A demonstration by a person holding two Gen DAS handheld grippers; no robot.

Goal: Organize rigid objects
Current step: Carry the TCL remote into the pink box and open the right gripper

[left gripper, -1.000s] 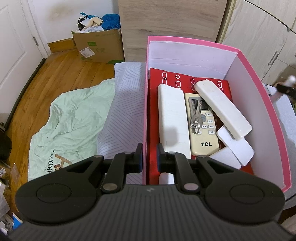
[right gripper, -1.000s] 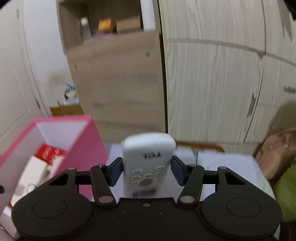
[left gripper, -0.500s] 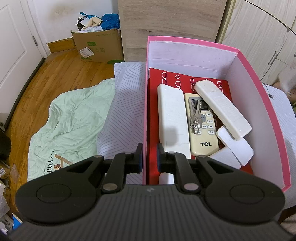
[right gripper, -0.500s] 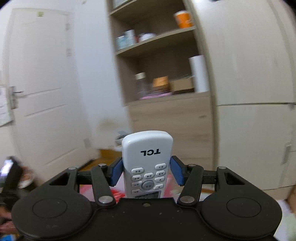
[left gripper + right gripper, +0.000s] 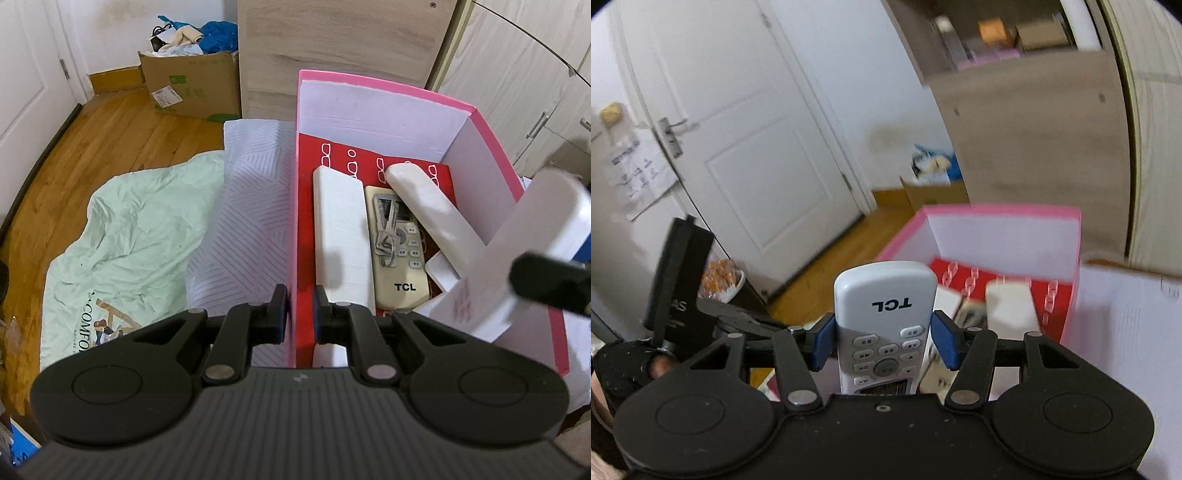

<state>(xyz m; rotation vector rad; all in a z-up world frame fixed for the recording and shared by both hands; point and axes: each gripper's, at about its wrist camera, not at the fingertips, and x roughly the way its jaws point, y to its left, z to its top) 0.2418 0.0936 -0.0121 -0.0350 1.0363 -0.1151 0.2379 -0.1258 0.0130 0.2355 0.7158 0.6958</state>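
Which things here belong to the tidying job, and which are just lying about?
Job: pink box, white remote in right gripper, yellowed remote, keys, left gripper clamping the box wall.
Lying about: cardboard box, green bedding, door.

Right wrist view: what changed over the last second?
The right gripper, clamped on the white TCL remote, swung from facing the wardrobe to over the pink box. The left gripper stayed pinching the box's wall; contents unmoved.
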